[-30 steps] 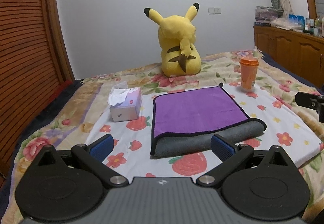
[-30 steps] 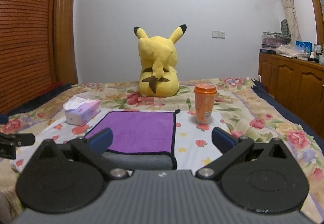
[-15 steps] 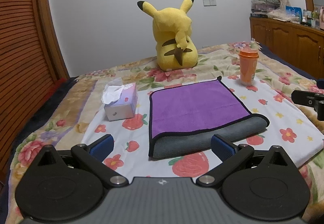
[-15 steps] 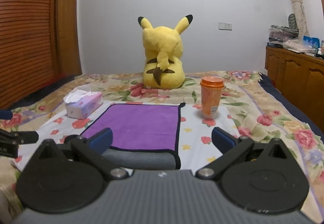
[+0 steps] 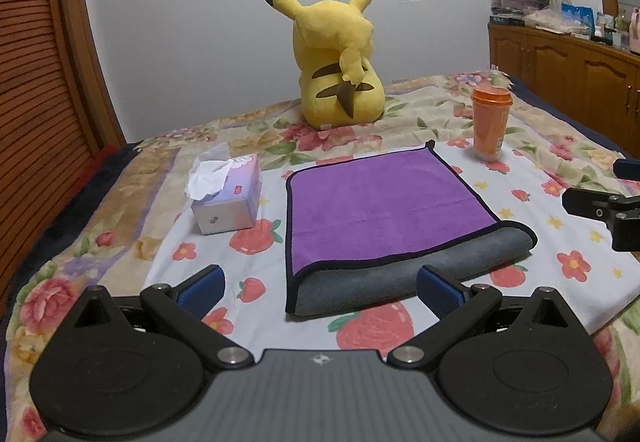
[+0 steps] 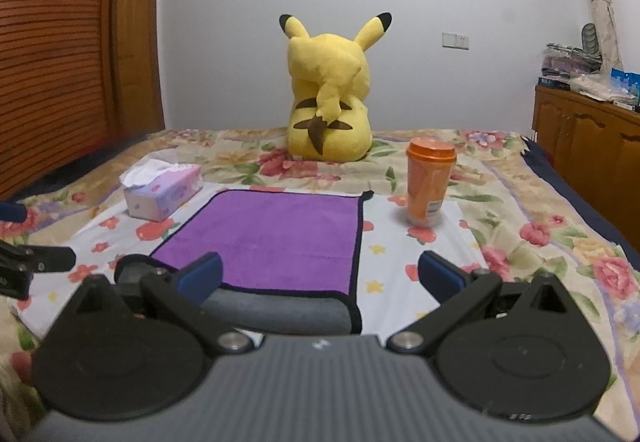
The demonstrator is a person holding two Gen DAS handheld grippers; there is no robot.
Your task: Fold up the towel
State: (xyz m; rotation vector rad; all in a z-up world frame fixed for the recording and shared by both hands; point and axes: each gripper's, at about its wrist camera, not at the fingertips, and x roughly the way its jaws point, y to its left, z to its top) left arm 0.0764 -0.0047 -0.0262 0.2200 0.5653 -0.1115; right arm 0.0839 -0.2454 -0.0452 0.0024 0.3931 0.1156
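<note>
A purple towel (image 5: 380, 206) with black trim and a grey underside lies folded on the bed, its grey fold at the near edge. It also shows in the right wrist view (image 6: 276, 234). My left gripper (image 5: 320, 288) is open and empty, just short of the towel's near edge. My right gripper (image 6: 320, 278) is open and empty, above the towel's near right corner. The right gripper's tip (image 5: 600, 210) shows at the right of the left wrist view. The left gripper's tip (image 6: 36, 262) shows at the left of the right wrist view.
A tissue box (image 5: 228, 198) sits left of the towel. An orange cup (image 5: 490, 122) stands at its far right. A yellow plush toy (image 5: 340, 62) sits behind. A wooden cabinet (image 5: 568, 74) is at the right, a slatted wardrobe (image 5: 36, 82) at the left.
Both grippers have drifted slightly, so the view has shifted a little. The towel has not moved and both grippers stay open.
</note>
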